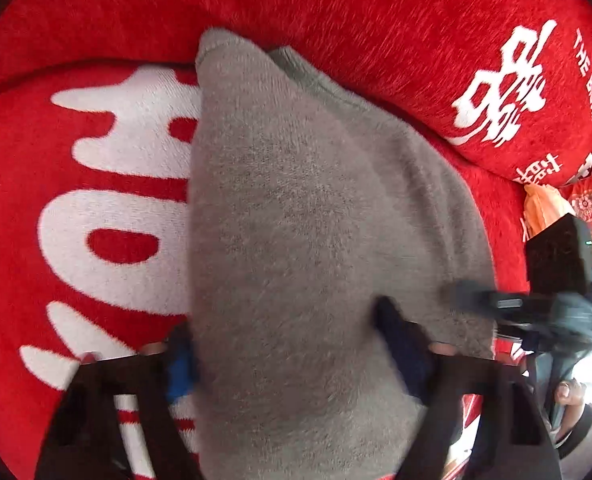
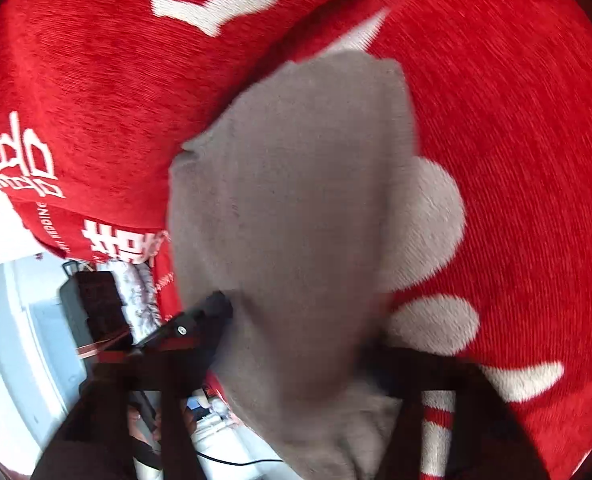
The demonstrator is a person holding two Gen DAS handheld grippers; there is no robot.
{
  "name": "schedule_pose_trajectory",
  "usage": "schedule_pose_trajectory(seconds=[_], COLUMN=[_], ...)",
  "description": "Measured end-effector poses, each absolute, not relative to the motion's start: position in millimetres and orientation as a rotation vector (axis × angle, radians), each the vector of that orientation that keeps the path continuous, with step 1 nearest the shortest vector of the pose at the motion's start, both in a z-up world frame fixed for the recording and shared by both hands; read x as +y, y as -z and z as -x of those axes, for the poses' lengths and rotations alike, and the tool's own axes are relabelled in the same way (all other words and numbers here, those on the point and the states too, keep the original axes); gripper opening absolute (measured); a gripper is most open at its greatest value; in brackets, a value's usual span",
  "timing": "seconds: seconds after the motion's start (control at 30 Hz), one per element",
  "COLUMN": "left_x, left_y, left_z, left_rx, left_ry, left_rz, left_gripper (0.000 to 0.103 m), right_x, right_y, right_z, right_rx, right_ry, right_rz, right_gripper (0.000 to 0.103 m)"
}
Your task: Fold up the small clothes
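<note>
A grey fleece garment [image 1: 296,220] lies on a red blanket with white characters [image 1: 95,200]. In the left wrist view my left gripper [image 1: 291,344] has its fingers wide apart, one on each side of the garment's near end, the cloth bulging between them. The right gripper [image 1: 476,300] reaches the garment's right edge there. In the right wrist view the same garment [image 2: 296,220] fills the middle, and my right gripper [image 2: 296,364] straddles its near end with blurred fingers. The left gripper's finger [image 2: 211,308] touches the garment's left edge.
A red cushion with white characters [image 1: 456,60] rises behind the garment, also in the right wrist view [image 2: 95,100]. An orange cloth [image 1: 540,208] lies at the far right. White furniture [image 2: 15,320] and floor show past the blanket's left edge.
</note>
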State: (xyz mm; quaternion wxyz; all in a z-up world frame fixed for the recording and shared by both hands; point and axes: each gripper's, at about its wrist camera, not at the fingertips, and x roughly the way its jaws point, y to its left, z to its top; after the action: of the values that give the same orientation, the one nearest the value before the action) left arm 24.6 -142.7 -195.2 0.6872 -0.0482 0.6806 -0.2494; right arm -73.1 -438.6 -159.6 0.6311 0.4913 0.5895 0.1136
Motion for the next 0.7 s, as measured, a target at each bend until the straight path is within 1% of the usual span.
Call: schedule_pose_trajectory(seconds=[0.03,0.1,0.13,0.3,0.4,0.47,0.53,0.57,0.63,0.7], left_x=[-139.9,-131.2,-127.0,-103.0,-72.2,-54.6,-40.4,-35.1,-20.7,-11.6], left_y=[191.1,180.7,174.4,146.4,144.0,152.0,160.7,160.2,150.3,137.4], left_z=[-24.6,-23.7,-21.9,7.6,28.0,40.0,47.1,47.9,47.3,44.0], left_rx=[1.519,1.508,1.503,1.466,1.475,1.498,1.523,1.525,1.497,1.447], left_ry=[0.563,0.578,0.586,0.570,0.527,0.477,0.402,0.387,0.361,0.315], left_rz=[0.119,0.153,0.168,0.117,0.111,0.082,0.066,0.083,0.120,0.094], left_gripper=[0.051,0.044,0.043,0.043,0.043,0.045,0.053,0.053,0.053,0.053], right_x=[-439.8,-436.9,-433.4,-396.5,-373.5,-357.0,-348.7,-347.4,-348.2,-354.6], right_y=[157.5,145.7,136.2,104.3,107.7,120.4,129.7,128.2,114.4,97.7], right_z=[75.0,77.1,78.3,90.1,106.8,115.2,121.3,122.5,123.4,125.5], right_rx=[1.335,1.301,1.287,1.291,1.331,1.397,1.481,1.504,1.516,1.505], right_ry=[-0.278,-0.329,-0.357,-0.466,-0.481,-0.438,-0.333,-0.290,-0.193,-0.107], right_rz=[-1.140,-1.154,-1.147,-1.100,-1.096,-1.059,-0.955,-0.897,-0.760,-0.650], right_gripper=[0.033,0.032,0.032,0.032,0.032,0.033,0.039,0.044,0.045,0.040])
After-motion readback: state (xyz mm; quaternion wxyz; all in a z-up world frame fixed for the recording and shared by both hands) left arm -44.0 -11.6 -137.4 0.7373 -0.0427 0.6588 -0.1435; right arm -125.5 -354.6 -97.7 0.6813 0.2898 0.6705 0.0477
